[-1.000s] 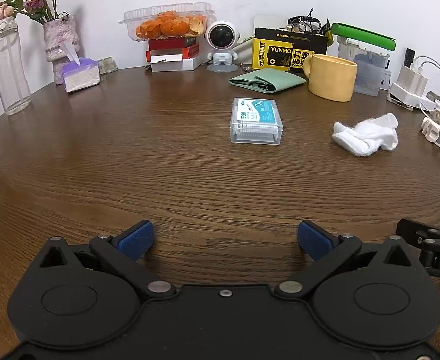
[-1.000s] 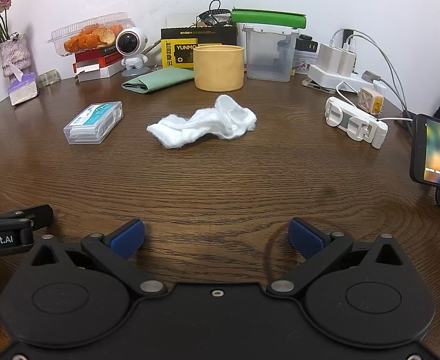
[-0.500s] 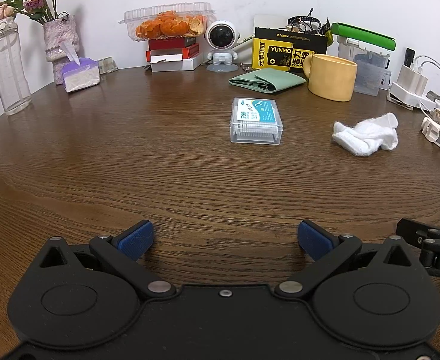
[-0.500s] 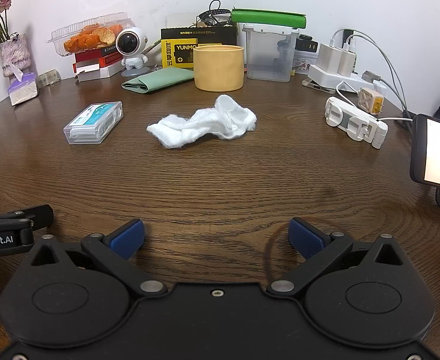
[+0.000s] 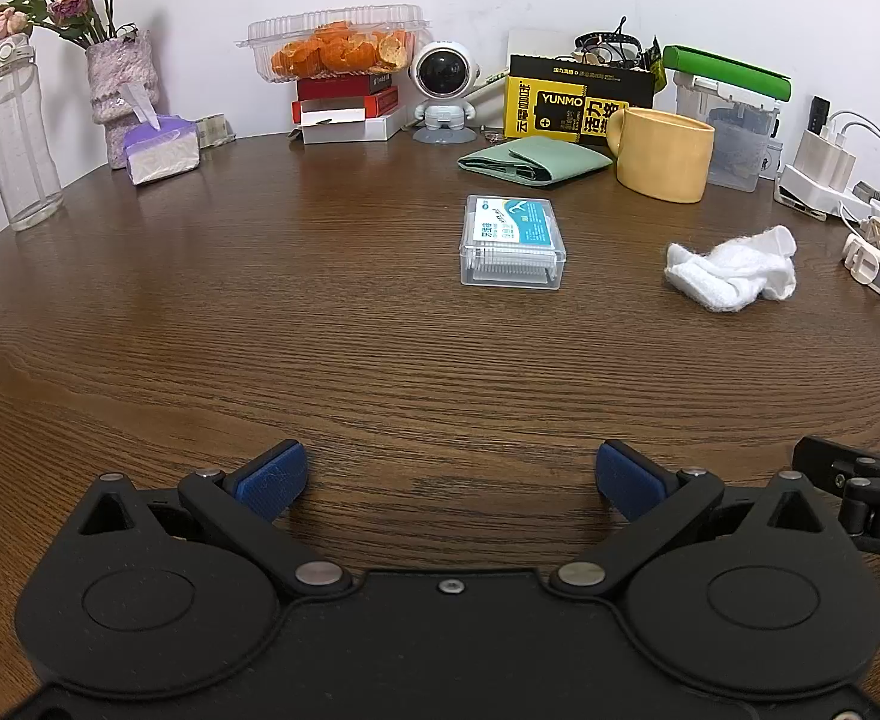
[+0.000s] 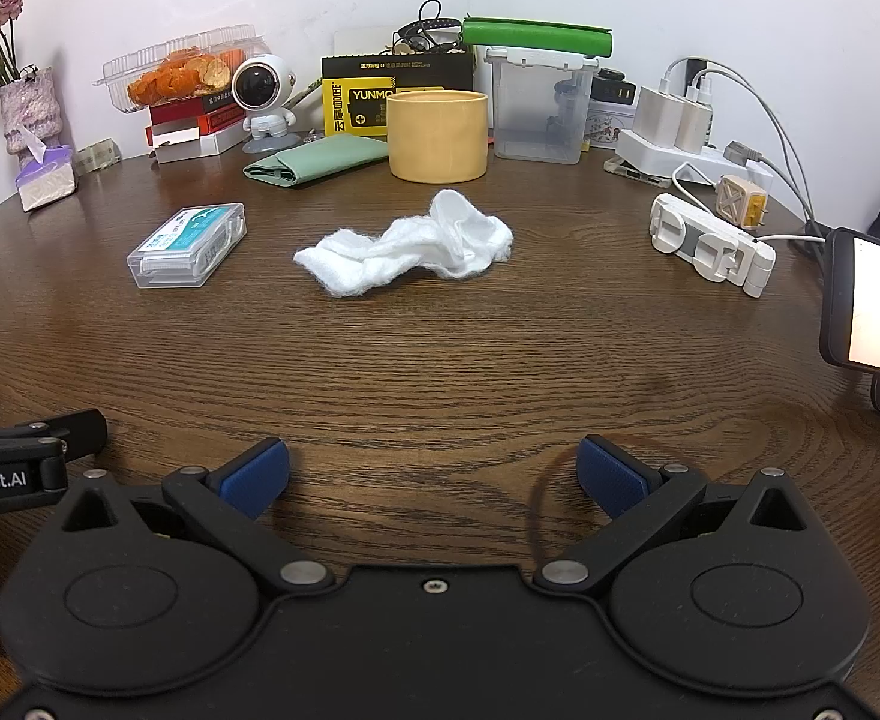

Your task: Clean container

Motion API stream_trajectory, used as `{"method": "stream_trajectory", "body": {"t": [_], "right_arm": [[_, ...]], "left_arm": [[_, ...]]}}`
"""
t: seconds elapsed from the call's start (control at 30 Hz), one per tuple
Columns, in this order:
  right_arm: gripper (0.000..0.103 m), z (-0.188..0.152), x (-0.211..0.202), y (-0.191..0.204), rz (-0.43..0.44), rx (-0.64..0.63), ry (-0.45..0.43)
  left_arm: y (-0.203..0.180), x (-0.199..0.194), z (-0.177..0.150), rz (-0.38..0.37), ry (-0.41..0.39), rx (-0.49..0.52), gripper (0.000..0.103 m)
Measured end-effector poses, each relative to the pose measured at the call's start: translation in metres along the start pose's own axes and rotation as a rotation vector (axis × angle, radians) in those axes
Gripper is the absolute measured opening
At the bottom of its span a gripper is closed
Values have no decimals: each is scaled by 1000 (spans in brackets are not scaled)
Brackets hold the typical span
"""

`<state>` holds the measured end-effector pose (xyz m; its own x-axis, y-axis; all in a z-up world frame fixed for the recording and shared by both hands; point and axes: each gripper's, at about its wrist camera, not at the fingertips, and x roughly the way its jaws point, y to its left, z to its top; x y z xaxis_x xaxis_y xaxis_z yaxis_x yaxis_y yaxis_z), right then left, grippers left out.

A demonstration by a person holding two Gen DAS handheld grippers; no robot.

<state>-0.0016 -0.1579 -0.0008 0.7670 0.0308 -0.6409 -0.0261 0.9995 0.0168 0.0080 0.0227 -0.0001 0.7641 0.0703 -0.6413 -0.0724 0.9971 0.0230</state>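
Both claws sit low at the near edge of the dark wood surface, side by side and holding nothing: the left claw has its blue pads spread wide, and the right claw is spread the same way. The clear lidded container with a blue-and-white label lies flat ahead of the left claw, well apart from it, with bare wood on all sides. The crumpled white cloth lies ahead of the right claw, near the container but not touching it. Clutter is packed along the far edge by the wall: a yellow mug just behind the cloth, a folded green cloth behind the container, and a power strip at the far right. A phone, seemingly propped on a stand, crowds the right edge.
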Motion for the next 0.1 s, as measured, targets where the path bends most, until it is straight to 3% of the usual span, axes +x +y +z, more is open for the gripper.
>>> {"method": "stream_trajectory", "body": {"t": [0.1], "right_arm": [[103, 0, 0, 1, 0, 0, 0]], "left_arm": [[0, 0, 0, 0, 0, 0, 103]]}}
